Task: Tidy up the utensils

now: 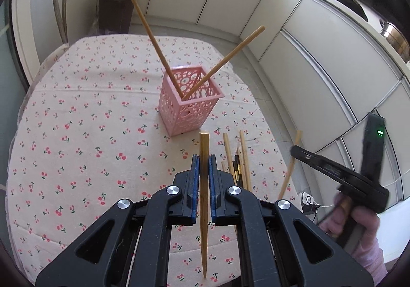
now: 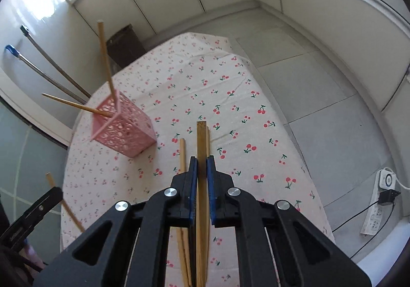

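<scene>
A pink perforated holder (image 1: 188, 102) (image 2: 123, 130) stands on the cherry-print tablecloth (image 1: 77, 133) with two wooden chopsticks (image 1: 153, 38) leaning out of it. My left gripper (image 1: 203, 161) is shut on a wooden chopstick (image 1: 204, 197), raised above the table just short of the holder. In the left wrist view, several loose chopsticks (image 1: 239, 158) lie on the cloth to the right. My right gripper (image 2: 202, 162) is shut on a flat wooden chopstick (image 2: 202, 184), lifted over the loose ones (image 2: 182, 156). It also shows at the right of the left wrist view as the right gripper (image 1: 294, 152).
A dark bin (image 1: 116, 10) stands beyond the table's far edge. White cabinets (image 1: 320, 69) line the right side, with pans on the counter above. A power strip (image 2: 379, 207) lies on the floor to the right. A person's hand (image 1: 358, 235) holds the right gripper.
</scene>
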Tool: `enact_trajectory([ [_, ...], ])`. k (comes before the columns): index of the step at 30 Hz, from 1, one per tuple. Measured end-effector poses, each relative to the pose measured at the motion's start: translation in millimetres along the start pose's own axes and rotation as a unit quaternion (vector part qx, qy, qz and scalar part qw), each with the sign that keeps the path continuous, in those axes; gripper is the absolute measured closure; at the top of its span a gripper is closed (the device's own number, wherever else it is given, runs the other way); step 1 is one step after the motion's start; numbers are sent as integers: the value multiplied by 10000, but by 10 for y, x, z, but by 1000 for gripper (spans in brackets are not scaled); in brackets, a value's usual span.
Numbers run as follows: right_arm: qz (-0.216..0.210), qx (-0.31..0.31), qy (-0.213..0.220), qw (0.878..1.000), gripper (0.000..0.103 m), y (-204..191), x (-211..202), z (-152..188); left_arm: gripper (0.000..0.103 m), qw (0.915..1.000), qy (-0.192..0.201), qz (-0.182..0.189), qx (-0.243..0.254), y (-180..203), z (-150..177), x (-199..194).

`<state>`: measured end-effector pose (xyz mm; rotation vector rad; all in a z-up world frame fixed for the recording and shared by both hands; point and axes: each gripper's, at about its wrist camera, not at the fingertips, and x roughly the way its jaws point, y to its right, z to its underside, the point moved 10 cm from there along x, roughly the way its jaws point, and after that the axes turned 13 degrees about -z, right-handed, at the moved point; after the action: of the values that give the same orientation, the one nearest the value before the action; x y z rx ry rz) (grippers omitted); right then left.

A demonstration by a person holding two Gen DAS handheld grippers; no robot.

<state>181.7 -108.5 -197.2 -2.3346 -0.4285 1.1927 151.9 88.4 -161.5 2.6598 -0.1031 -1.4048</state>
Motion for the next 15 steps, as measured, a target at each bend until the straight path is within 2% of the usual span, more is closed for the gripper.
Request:
enact_trajectory([
  [5,-276,-300,351,9986,95,-307,-525,86,97,9994,308,-151,40,-37,-25,-213],
  [10,-427,-292,455,9976,95,-413,-703,105,97,9990,336,-229,-161,-147,94,-317],
  [15,-579,-215,630,9961,95,-505,-847,12,97,9966,586,-416,-396,-281,52,-507],
])
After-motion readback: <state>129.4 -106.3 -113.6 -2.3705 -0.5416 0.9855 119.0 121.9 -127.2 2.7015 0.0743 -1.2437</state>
